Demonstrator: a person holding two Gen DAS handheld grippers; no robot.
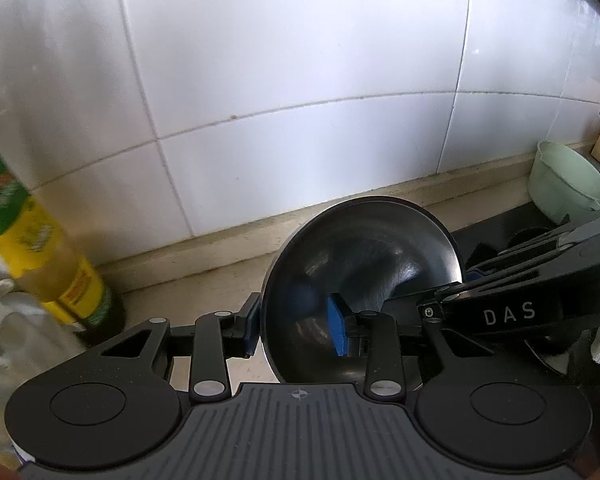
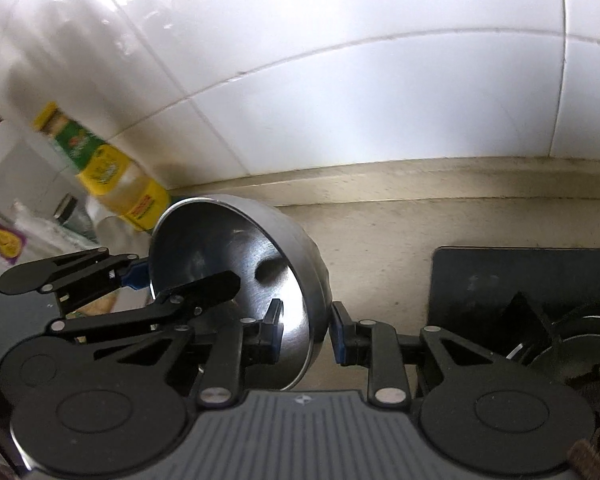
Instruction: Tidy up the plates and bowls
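Together we hold one steel bowl (image 1: 360, 280) tipped on its edge above the beige desk (image 2: 380, 240), its hollow turned toward the left wrist camera. Our left gripper (image 1: 296, 328) has its jaws closed on the bowl's rim: one blue pad (image 1: 338, 326) presses the inside wall and the other finger sits against the outside. Our right gripper (image 2: 306, 330) straddles the opposite rim, one pad inside and one outside; the outer pad looks a shade off the metal (we cannot tell whether those jaws truly pinch).

From the left wrist view, the right gripper's arm marked "DAS" (image 1: 508, 312) reaches in across the bowl's right side. An oil bottle (image 1: 40, 240) with a yellow-and-green label stands to the left by the white tiled wall (image 1: 300, 80). A pale green plastic bowl (image 1: 564, 184) sits at the far right, next to the wall. A black stove top (image 2: 520, 280) lies to the right of the bowl on the desk.
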